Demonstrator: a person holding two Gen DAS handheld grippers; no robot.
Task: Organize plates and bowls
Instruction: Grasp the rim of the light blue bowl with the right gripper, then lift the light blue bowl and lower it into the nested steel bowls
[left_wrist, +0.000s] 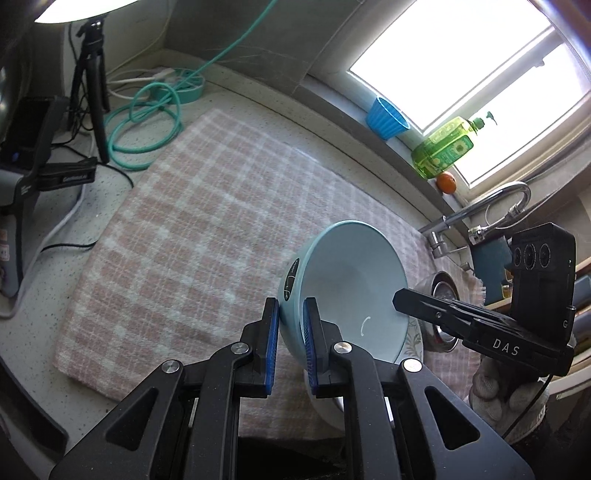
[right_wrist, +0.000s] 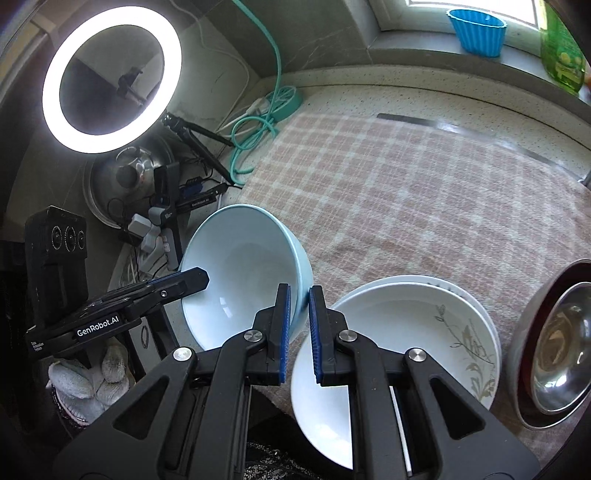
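Note:
A light blue bowl (left_wrist: 351, 280) is held tilted above the pink checked cloth (left_wrist: 207, 236). My left gripper (left_wrist: 290, 325) is shut on its near rim. My right gripper (right_wrist: 300, 317) is shut on the opposite rim of the same bowl (right_wrist: 243, 266). A white bowl (right_wrist: 373, 343) sits in a stack of white plates with a leaf pattern (right_wrist: 476, 354) below and right of the right gripper. A steel bowl inside a dark red bowl (right_wrist: 554, 350) stands at the far right.
A ring light (right_wrist: 110, 79), tripod (left_wrist: 92, 85) and teal cable (left_wrist: 147, 118) crowd the counter's left. A blue cup (left_wrist: 386, 118), green soap bottle (left_wrist: 443, 146) and an orange (left_wrist: 447, 182) stand on the window sill. A tap (left_wrist: 480, 210) is at right.

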